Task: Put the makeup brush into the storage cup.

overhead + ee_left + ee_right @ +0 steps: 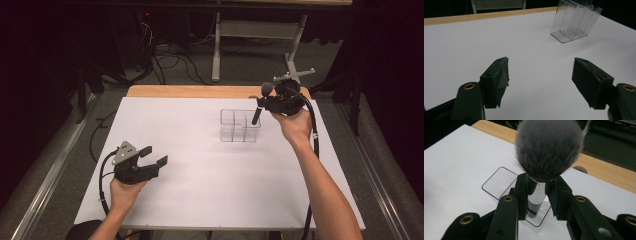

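Observation:
A makeup brush (pixel 266 90) with a grey bristle head and a silver-and-black handle stands nearly upright, head up, with my right gripper (pixel 265 104) shut on its handle. The handle's lower end dips at the right compartment of a clear plastic organiser (pixel 240 127) on the white table top (pixel 200 190). In the right gripper view the brush (pixel 549 147) rises between the jaws of my right gripper (pixel 537 192), above the organiser (pixel 499 181). My left gripper (pixel 156 155) is open low over the table's near left. In the left gripper view, my left gripper (pixel 540 75) holds nothing, and the organiser (pixel 575 21) stands far off.
A wooden strip (pixel 200 91) edges the table's far side, with a round hole (pixel 580 168) in it. Behind stand a white frame (pixel 260 30) and cables (pixel 170 60) on the floor. Metal rails (pixel 50 170) run along both sides of the table.

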Demonstrator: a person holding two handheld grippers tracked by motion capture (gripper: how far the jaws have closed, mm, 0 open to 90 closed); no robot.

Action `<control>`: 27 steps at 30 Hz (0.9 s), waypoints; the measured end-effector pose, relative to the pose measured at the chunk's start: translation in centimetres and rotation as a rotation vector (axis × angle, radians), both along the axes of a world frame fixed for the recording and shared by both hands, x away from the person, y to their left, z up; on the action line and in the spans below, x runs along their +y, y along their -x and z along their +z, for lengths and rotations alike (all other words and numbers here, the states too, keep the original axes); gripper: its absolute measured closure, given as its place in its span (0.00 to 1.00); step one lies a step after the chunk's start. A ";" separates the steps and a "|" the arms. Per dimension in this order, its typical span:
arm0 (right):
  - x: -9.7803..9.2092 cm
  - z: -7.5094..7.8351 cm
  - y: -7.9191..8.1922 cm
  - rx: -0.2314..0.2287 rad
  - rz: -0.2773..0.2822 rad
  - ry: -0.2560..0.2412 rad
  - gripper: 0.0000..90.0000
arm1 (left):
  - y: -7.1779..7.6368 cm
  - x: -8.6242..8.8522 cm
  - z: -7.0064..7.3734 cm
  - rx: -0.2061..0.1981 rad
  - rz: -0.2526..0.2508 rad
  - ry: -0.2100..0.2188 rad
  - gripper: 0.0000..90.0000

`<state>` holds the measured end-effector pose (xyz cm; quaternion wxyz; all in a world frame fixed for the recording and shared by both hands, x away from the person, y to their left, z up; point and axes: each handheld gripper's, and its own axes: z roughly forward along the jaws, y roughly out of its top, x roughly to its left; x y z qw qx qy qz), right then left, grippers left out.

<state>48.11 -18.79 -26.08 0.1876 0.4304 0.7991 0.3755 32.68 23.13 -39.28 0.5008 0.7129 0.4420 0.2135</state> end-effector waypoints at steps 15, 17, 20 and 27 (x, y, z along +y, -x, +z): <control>0.8 -1.1 -1.0 0.022 -0.009 0.040 0.80 | 0.0 0.0 0.0 -0.004 -0.010 0.002 0.33; 0.8 -1.2 -1.1 0.026 -0.007 0.045 0.80 | 0.1 0.0 0.0 -0.004 -0.010 0.001 0.33; 1.0 -1.3 -1.1 0.026 -0.005 0.057 0.80 | 0.0 -0.1 0.0 -0.003 -0.010 0.004 0.32; 1.3 -1.5 -1.2 0.039 -0.001 0.074 0.80 | 0.1 0.0 0.1 -0.002 -0.010 0.005 0.31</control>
